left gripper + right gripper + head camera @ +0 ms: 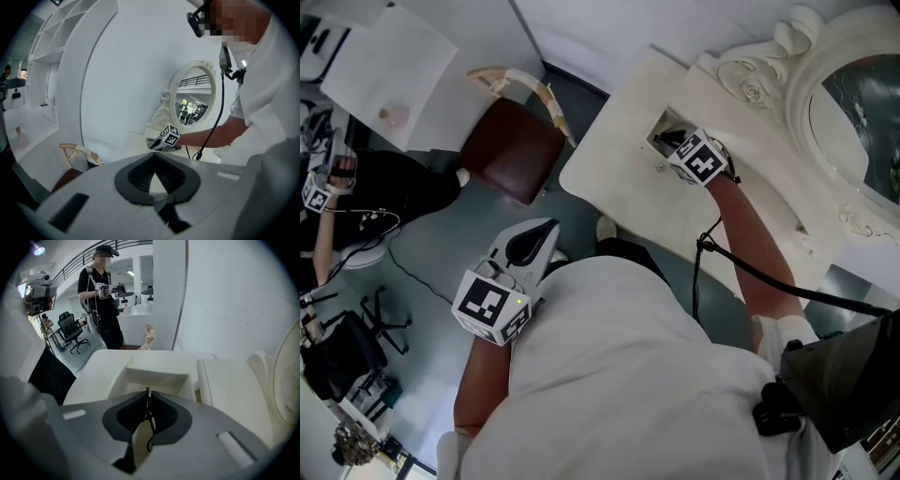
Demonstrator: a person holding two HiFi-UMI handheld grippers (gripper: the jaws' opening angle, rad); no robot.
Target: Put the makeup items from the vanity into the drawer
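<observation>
My right gripper reaches into the open drawer at the left end of the cream vanity. In the right gripper view its jaws are shut on a thin black loop that hangs down between them, above the drawer's pale inside wall. What I can see of the drawer holds nothing else. My left gripper is held back near my body over the floor. Its jaws meet at the tips with nothing in them. From there I see the right gripper at the vanity.
An ornate oval mirror stands at the back of the vanity. A brown-seated stool stands left of it. Another person with grippers stands by a white counter; an office chair and cables lie on the floor beyond.
</observation>
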